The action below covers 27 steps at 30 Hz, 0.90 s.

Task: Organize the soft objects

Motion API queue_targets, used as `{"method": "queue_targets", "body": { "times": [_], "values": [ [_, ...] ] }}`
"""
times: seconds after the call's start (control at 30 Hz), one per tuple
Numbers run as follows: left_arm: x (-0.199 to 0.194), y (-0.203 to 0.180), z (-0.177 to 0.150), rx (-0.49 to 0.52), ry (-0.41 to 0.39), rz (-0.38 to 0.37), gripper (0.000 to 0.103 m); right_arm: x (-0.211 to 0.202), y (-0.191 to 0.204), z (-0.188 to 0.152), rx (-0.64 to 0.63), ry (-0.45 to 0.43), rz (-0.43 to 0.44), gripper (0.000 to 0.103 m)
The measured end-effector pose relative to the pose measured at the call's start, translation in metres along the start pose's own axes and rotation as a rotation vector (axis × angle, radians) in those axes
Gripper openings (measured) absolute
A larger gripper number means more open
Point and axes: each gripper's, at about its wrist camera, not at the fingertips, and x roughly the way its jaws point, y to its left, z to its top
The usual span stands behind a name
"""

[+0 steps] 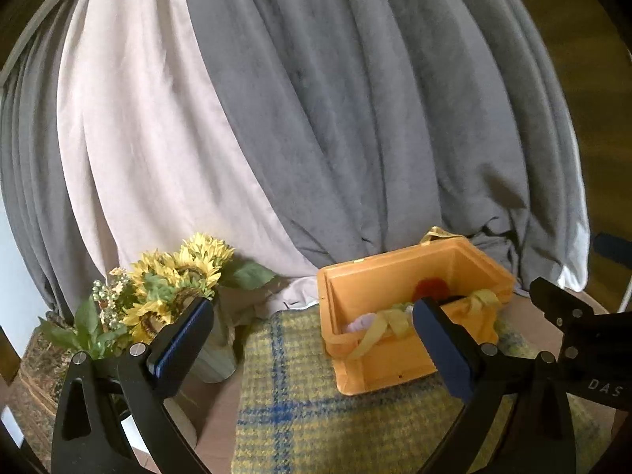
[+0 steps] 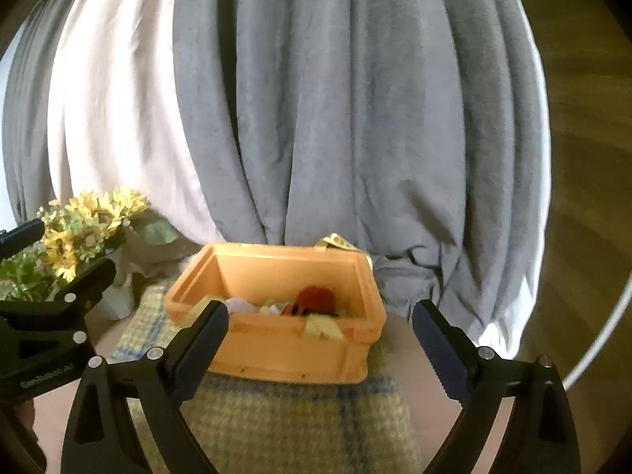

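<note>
Soft objects (image 1: 379,322) are lying inside an orange crate (image 1: 395,359) sitting on a plaid mat (image 1: 316,414), seen from the left wrist between the spread, empty left gripper (image 1: 312,339), sunflowers (image 1: 177,276) standing to its left. From the right wrist, the right gripper (image 2: 320,331) is gaping wide, pinching nothing, the crate lying ahead before grey curtains (image 2: 335,118).

The orange box's (image 2: 284,351) soft contents (image 2: 276,308) blur together; the right tongs (image 1: 568,316) are cut off by the frame edge.
</note>
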Motion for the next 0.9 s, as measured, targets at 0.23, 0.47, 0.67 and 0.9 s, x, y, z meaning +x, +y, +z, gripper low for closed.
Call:
{"method": "queue_targets", "body": {
  "times": [0.23, 0.47, 0.67, 0.9],
  "values": [
    [-0.045, 0.008, -0.012, -0.025, -0.017, -0.062, 0.103, -0.051, 0.003, -0.017, 0.061, -0.025, -0.026, 0.095],
    [-0.1, 0.006, -0.029, -0.079, -0.024, -0.072, 0.103, -0.108, 0.0, -0.029, 0.08, -0.064, -0.023, 0.095],
    [-0.155, -0.004, -0.045, -0.096, -0.041, -0.063, 0.103, -0.157, -0.011, -0.05, 0.089, -0.059, -0.002, 0.098],
    [-0.217, -0.014, -0.065, -0.11, -0.049, -0.05, 0.103, -0.213, -0.02, -0.076, 0.063, -0.063, 0.006, 0.099]
  ]
}}
